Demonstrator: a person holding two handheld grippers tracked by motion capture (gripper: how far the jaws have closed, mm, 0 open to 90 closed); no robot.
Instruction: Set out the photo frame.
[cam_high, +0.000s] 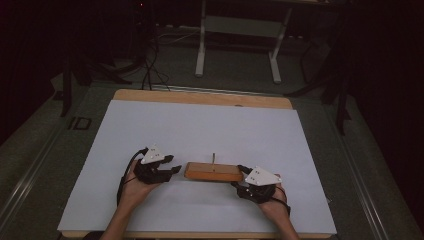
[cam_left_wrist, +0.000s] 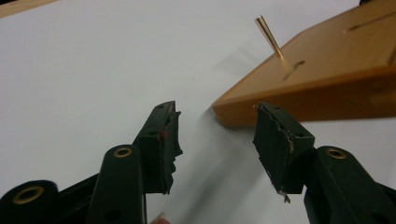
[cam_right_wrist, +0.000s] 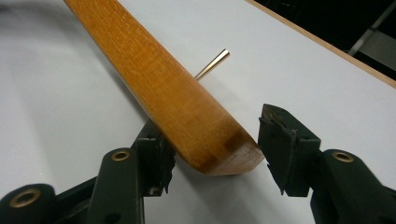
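A flat wooden block (cam_high: 212, 172) lies on the white sheet, with a thin brass pin (cam_high: 213, 159) standing up from its top. In the left gripper view the block (cam_left_wrist: 317, 74) has slots in its top, and the pin (cam_left_wrist: 268, 35) rises near its far edge. My left gripper (cam_high: 175, 169) sits just off the block's left end, open with nothing between its jaws (cam_left_wrist: 215, 126). My right gripper (cam_high: 242, 172) is at the block's right end. In the right gripper view that end of the block (cam_right_wrist: 201, 126) fills the gap of my right gripper (cam_right_wrist: 215, 140), with the pads close against both sides.
The white sheet (cam_high: 200, 125) covers most of a wooden tabletop (cam_high: 200, 97). A person's hands and forearms come in from the near edge. Beyond the table stand a grey frame (cam_high: 240, 30) and cables on a dark floor.
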